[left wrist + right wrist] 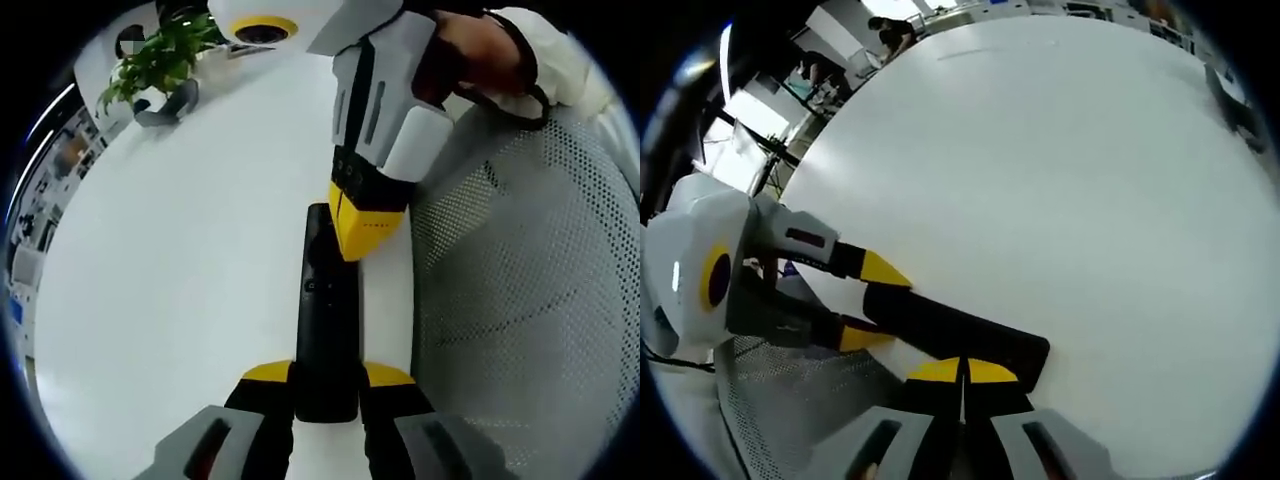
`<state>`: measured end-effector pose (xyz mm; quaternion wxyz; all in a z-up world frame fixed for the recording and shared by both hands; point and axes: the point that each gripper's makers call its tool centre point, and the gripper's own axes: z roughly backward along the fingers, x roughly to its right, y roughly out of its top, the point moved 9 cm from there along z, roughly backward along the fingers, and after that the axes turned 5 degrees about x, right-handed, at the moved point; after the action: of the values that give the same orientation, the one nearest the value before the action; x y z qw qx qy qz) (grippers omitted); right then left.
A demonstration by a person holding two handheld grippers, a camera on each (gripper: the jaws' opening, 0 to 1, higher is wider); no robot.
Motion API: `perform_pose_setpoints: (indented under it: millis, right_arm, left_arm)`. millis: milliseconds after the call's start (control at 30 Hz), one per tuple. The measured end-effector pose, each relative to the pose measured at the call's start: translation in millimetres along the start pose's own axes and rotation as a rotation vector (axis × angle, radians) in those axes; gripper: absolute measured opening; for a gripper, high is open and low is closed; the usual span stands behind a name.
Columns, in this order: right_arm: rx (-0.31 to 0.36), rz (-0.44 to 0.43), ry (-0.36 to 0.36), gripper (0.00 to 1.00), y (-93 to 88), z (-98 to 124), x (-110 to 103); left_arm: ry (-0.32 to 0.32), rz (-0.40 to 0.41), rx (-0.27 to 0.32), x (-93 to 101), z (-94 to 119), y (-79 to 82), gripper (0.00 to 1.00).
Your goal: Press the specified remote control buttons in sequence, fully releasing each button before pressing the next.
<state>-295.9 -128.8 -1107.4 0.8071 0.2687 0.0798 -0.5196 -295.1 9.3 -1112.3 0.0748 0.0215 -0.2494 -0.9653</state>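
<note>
The black remote control [325,320] [960,333] was seen lying on the white table [180,270] [1060,200] near its edge, its near end clamped between the yellow-tipped jaws of the left gripper [327,385] [862,300]. The right gripper [362,235] [962,372] was brought down with its jaws closed together, tips on the remote's upper face. A potted plant [160,55] was visible at the table's far side, and a white mesh chair [530,290] beside the table.

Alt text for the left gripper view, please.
The left gripper clamps the near end of a black remote control over a white table, while the right gripper presses its closed yellow tip onto the remote's far end. A potted plant stands beyond.
</note>
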Motion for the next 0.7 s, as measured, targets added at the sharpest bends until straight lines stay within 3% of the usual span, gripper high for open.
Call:
perform_pose_setpoints:
  millis: [233,533,700]
  right_arm:
    - [0.013,-0.056,0.037,0.00,-0.4,2.1,4.5]
    - [0.087,0.027,-0.002,0.00,6.5,4.0,0.6]
    - [0.080,0.033,-0.004,0.00,6.3,1.8,0.0]
  left_arm:
    - [0.001,0.004,0.014,0.2,0.3,-1.0,0.24]
    - [0.001,0.006,0.013,0.0,0.2,-0.9,0.24]
    - [0.000,0.005,0.016,-0.3,0.2,-1.0,0.24]
